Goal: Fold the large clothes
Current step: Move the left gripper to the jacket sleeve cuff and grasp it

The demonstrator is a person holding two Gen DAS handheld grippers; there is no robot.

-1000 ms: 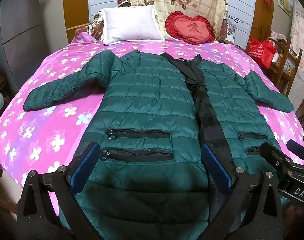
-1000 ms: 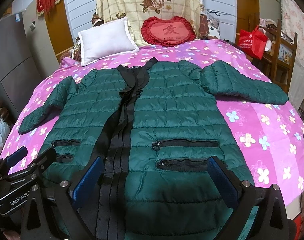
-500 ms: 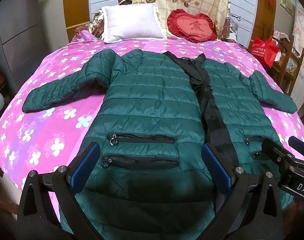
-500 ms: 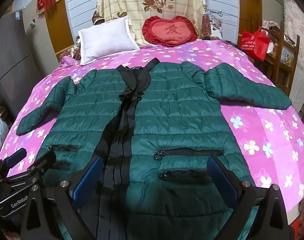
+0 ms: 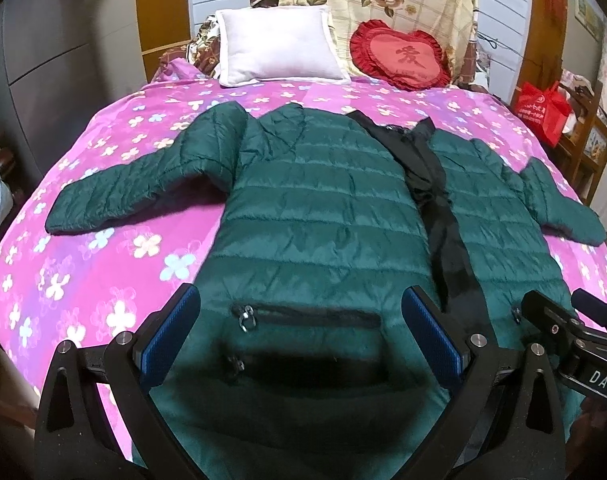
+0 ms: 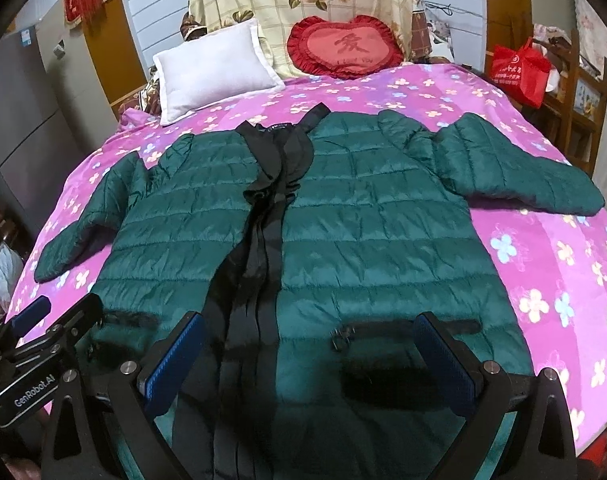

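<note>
A dark green quilted jacket (image 5: 323,216) (image 6: 367,224) lies flat and face up on the pink flowered bedspread (image 5: 83,264) (image 6: 555,272), both sleeves spread out sideways and its black lining strip (image 5: 443,216) (image 6: 259,240) showing down the middle. My left gripper (image 5: 301,332) hovers open over the jacket's left front panel near the two zip pockets (image 5: 303,316). Over the right front panel by the hem, my right gripper (image 6: 309,356) is open too, with a zip pocket (image 6: 383,328) between its fingers. Neither holds anything. Each gripper shows at the edge of the other's view.
A white pillow (image 5: 275,46) and a red heart cushion (image 5: 399,58) lean at the head of the bed against a flowered cloth. A red bag (image 6: 521,68) sits on wooden shelves at the right. Grey cabinets (image 5: 43,64) stand at the left.
Both grippers have drawn down toward the hem, so the jacket sits higher in both views and the lower pockets slip between the fingers. The jacket has not moved.
</note>
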